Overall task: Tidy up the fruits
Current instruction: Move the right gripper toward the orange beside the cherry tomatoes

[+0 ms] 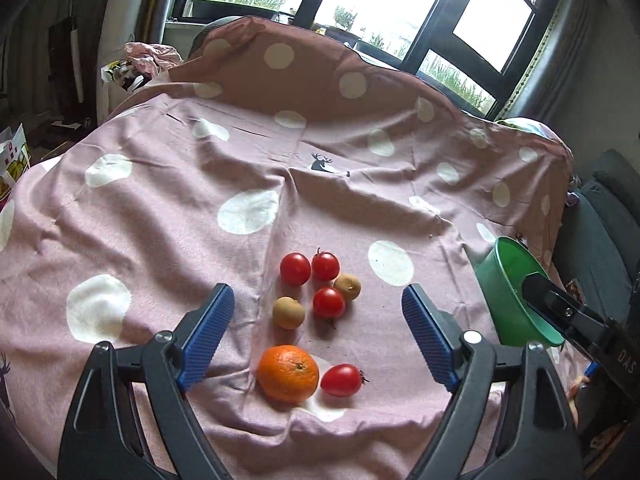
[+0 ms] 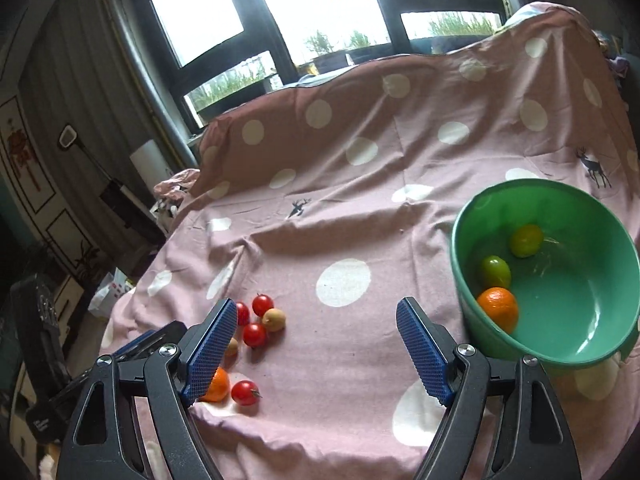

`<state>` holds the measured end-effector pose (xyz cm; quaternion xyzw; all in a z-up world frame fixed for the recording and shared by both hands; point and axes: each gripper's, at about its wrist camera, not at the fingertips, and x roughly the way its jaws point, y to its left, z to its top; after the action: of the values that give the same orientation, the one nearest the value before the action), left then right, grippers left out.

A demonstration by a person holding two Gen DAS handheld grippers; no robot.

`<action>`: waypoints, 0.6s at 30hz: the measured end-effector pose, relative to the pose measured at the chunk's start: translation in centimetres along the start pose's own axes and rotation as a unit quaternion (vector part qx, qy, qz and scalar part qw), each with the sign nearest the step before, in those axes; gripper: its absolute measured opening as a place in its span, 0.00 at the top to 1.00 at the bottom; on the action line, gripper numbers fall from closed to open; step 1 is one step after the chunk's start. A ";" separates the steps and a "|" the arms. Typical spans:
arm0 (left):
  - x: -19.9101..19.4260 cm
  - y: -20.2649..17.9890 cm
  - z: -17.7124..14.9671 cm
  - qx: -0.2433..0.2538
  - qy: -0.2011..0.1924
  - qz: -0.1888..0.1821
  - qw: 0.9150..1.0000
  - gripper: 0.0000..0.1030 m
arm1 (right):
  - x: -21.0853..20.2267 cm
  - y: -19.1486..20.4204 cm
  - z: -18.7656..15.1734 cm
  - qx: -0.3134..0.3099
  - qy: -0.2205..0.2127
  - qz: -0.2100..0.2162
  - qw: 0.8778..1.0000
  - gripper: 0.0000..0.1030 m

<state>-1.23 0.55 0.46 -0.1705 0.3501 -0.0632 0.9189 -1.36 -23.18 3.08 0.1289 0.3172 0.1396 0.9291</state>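
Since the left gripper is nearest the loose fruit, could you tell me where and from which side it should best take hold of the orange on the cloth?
Grip the orange across its widest middle, coming down from above. A tomato lies close on its right, so set one finger on the near side and one on the far side.

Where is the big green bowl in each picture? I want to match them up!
Left wrist view: the green bowl is at the right edge, partly hidden behind the other gripper's black finger.
Right wrist view: the green bowl fills the right side, with two green fruits and an orange inside.
Shared landmark: the orange on the cloth, beside a red tomato.
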 end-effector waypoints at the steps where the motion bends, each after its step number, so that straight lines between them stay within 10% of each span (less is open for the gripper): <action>1: 0.0 0.3 0.0 -0.005 0.001 0.003 1.000 0.17 | 0.2 0.4 -0.1 -0.003 -0.003 0.005 1.000 0.21; 18: -0.4 4.7 1.0 -0.090 0.006 -0.002 0.996 0.16 | 5.9 3.5 -2.6 0.006 0.081 0.064 0.995 0.21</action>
<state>-0.88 5.25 -0.29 -0.2531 0.3593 -0.0346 0.8976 0.92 -17.52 -1.01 0.1432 0.3835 0.2071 0.8886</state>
